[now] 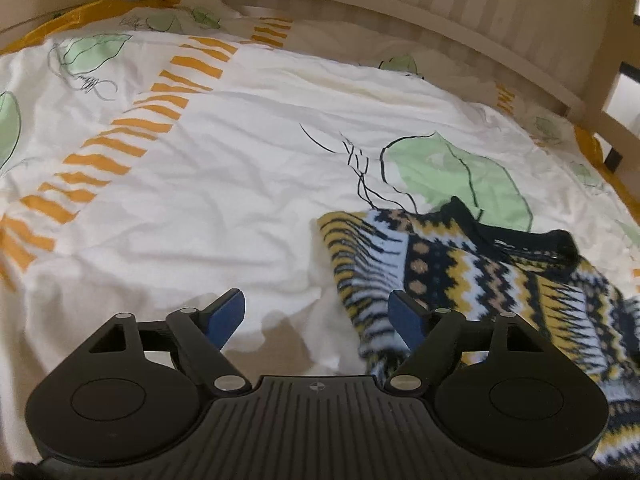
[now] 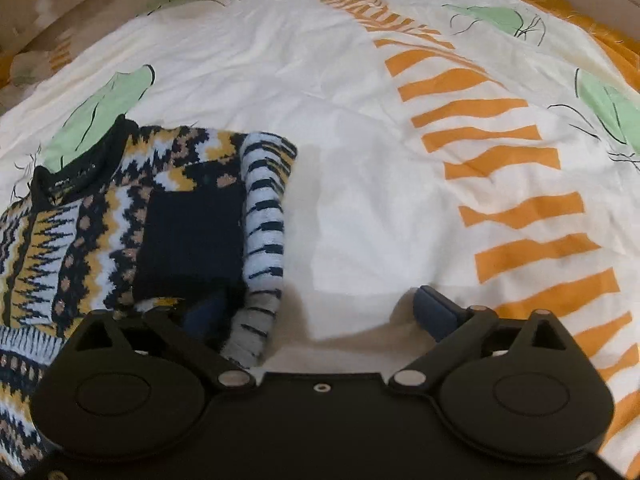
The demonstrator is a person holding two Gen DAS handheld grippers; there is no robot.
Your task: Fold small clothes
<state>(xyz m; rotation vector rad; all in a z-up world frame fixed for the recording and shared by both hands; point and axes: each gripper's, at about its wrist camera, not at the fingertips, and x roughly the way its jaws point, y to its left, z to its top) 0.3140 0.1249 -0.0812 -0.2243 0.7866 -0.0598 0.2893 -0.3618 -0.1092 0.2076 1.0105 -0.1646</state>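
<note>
A small knitted sweater (image 1: 460, 272) in navy, yellow, white and tan zigzags lies on the bed at the right of the left wrist view, its black collar (image 1: 560, 240) toward the far side. My left gripper (image 1: 316, 316) is open just above the sweater's left edge; its right finger (image 1: 406, 320) is over the knit, its left finger over bare sheet. In the right wrist view the sweater (image 2: 100, 220) lies at the left with a sleeve (image 2: 264, 208) folded in along its right edge. My right gripper (image 2: 320, 310) is open, its left finger over that sleeve and nothing pressed between the pads.
The bed cover (image 1: 200, 180) is white with orange stripes and green leaves, slightly wrinkled; in the right wrist view the cover (image 2: 380, 160) stretches to the right of the sweater. A pale wooden bed rail (image 1: 400, 0) curves along the far side, with slats (image 1: 612, 100) at the right.
</note>
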